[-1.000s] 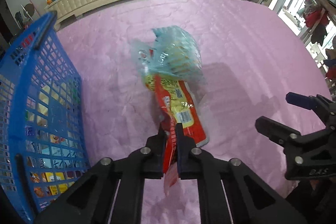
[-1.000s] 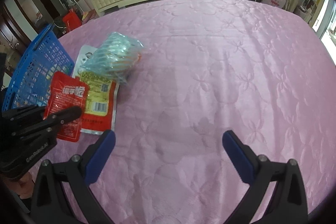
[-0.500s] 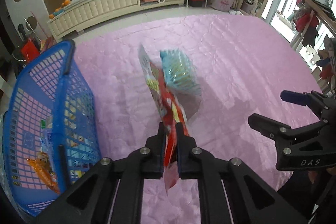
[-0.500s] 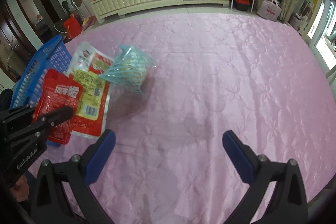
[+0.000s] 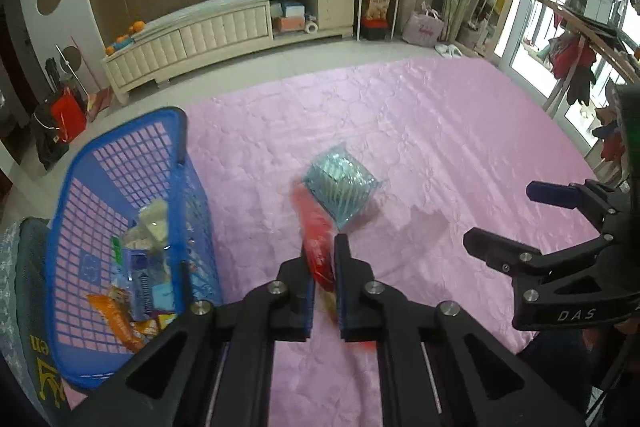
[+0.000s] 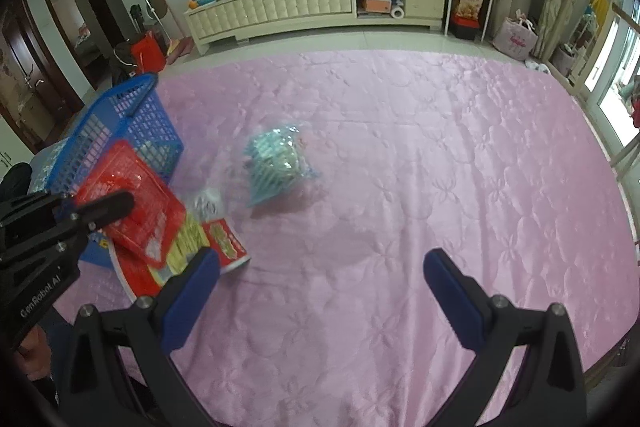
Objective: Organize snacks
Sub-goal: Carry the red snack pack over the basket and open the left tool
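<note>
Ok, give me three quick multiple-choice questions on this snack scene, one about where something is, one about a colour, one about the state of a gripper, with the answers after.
1. Where does the blue basket stand relative to the teal snack bag in the left wrist view?
A. To its left
B. To its right
C. On top of it

2. What colour is the cloth under the snacks?
A. Green
B. Pink
C. White

3. What is the left gripper doing?
A. Standing open and empty
B. Clamped on the red snack packet
C. Clamped on the basket's rim

Answers:
1. A, the basket sits at the cloth's left edge, the teal bag near the middle.
2. B, the quilted cloth is pink in both views.
3. B, the red packet is pinched between the closed fingers, while the right gripper stands open and empty.
</note>
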Tool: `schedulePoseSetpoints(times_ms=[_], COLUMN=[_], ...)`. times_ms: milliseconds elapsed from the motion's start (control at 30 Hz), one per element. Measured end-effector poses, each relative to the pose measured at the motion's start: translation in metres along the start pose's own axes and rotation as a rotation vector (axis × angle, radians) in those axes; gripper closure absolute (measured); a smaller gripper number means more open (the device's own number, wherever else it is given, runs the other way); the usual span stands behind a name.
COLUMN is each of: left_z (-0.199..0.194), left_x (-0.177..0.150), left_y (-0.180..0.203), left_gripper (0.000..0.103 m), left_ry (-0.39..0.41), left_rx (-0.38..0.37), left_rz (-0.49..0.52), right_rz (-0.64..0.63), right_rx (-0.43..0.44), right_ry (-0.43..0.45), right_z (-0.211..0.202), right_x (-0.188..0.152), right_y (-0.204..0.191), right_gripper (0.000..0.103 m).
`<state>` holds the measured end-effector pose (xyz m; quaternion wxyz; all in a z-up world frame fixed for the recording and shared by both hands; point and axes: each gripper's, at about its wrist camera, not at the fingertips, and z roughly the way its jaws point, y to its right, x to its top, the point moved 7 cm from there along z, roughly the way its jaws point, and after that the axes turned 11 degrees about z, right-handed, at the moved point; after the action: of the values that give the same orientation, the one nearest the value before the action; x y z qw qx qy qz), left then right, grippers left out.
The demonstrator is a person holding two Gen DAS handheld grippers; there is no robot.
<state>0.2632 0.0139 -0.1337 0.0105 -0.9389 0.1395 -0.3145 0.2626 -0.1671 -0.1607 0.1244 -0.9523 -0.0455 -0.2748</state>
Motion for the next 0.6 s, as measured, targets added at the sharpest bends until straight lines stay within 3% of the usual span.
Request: schedulePoseSetpoints(times_ms=[600], left_z=[-0.072], left_x=[0.01], left_y=[-0.021], left_gripper=[0.102], left_ry=[0.132], left_rx=[0.078], left_rz=[0.007], right_rz=[-0.05], right_rx=[0.019], right_ry=[0.064], right_z=[-0.038], right_x=[0.001], right_y=[-0.039], right_gripper=[0.0])
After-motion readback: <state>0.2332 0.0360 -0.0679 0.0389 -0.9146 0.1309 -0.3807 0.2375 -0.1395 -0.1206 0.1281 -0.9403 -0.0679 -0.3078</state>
